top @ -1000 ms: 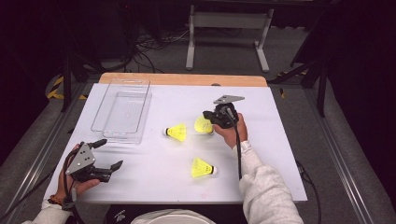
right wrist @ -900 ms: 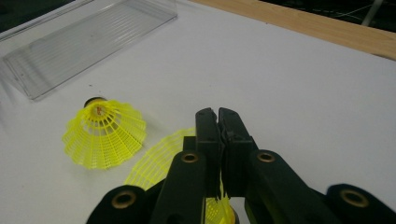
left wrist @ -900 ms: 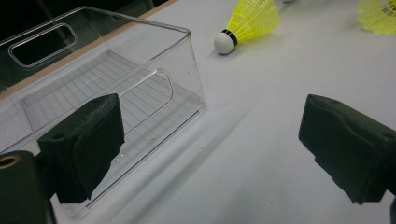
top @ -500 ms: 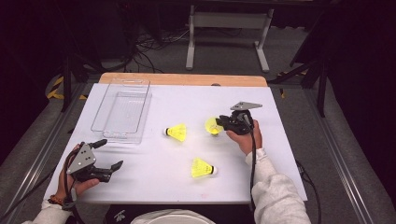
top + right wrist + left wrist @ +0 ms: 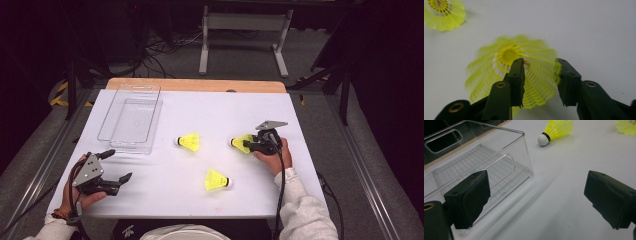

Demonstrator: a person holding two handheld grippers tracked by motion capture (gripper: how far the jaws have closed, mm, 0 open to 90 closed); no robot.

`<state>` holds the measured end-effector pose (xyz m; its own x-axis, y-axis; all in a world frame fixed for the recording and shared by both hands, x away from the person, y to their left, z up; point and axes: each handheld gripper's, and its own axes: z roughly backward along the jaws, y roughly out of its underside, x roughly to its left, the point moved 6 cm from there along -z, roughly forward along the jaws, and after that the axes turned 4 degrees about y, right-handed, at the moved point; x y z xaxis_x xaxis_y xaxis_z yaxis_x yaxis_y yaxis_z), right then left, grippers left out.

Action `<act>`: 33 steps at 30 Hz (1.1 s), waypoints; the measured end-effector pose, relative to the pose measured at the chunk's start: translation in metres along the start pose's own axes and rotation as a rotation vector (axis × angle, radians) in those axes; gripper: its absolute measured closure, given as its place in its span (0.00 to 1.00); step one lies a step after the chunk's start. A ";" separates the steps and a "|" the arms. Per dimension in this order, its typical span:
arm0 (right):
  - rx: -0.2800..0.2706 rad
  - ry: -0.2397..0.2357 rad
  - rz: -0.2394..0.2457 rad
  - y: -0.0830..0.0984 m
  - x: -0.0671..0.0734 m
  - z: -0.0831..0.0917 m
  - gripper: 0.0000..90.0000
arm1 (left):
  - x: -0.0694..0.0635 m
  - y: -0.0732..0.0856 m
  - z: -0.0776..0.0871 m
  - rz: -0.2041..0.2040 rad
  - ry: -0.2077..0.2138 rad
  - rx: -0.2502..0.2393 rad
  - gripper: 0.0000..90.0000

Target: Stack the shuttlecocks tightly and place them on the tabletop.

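Three yellow shuttlecocks lie on the white table (image 5: 225,107). One shuttlecock (image 5: 190,142) is at the middle and a second (image 5: 216,180) is nearer the front. My right gripper (image 5: 248,145) is at the third shuttlecock (image 5: 240,143), low over the table. In the right gripper view its jaws have just been opening: one fingertip (image 5: 517,72) is inside the skirt (image 5: 539,85), the other outside it, and the pads are not pressing. My left gripper (image 5: 118,165) rests open at the front left, nothing between its fingers (image 5: 474,197).
A clear plastic bin (image 5: 125,146) stands empty at the back left, close ahead of my left gripper, its near corner (image 5: 520,162) large in the left gripper view. A wooden strip (image 5: 195,85) edges the table's far side. Dark floor and a metal stand lie beyond.
My right hand has moved right and down toward the table with the third shuttlecock, and its jaws have parted from the skirt. The left hand has not moved.
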<state>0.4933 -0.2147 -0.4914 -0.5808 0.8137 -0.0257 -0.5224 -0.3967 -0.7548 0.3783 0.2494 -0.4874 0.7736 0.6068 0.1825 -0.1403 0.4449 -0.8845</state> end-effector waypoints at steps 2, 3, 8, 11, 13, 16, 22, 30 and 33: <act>0.004 -0.001 0.013 0.002 0.000 -0.001 0.59 | 0.000 0.000 0.000 -0.001 0.000 0.001 0.08; 0.010 0.012 0.012 0.004 -0.001 -0.001 0.56 | 0.000 0.000 0.000 -0.002 0.000 0.003 0.08; 0.021 0.033 0.024 0.006 -0.005 0.005 0.47 | 0.000 0.000 0.001 -0.003 0.001 0.002 0.08; 0.007 0.032 0.032 0.005 -0.005 0.011 0.46 | 0.000 0.000 0.002 -0.005 0.002 0.001 0.08; 0.010 0.054 0.052 0.006 -0.006 0.016 0.42 | 0.000 0.000 0.002 -0.005 0.003 -0.001 0.08; -0.003 0.066 0.055 0.006 -0.008 0.022 0.41 | 0.000 0.000 0.002 -0.010 -0.002 0.005 0.08; -0.090 0.068 0.003 0.006 -0.011 0.023 0.49 | 0.001 0.001 0.000 -0.004 -0.018 0.022 0.09; -0.111 0.131 0.083 0.003 -0.004 0.028 0.63 | 0.001 0.001 0.000 -0.012 -0.019 0.025 0.09; -0.080 0.200 0.140 0.007 0.000 0.028 0.71 | 0.000 0.001 0.001 -0.014 -0.021 0.027 0.08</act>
<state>0.4720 -0.2288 -0.4785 -0.5049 0.8242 -0.2563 -0.3897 -0.4826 -0.7843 0.3781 0.2503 -0.4877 0.7624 0.6140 0.2043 -0.1462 0.4711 -0.8699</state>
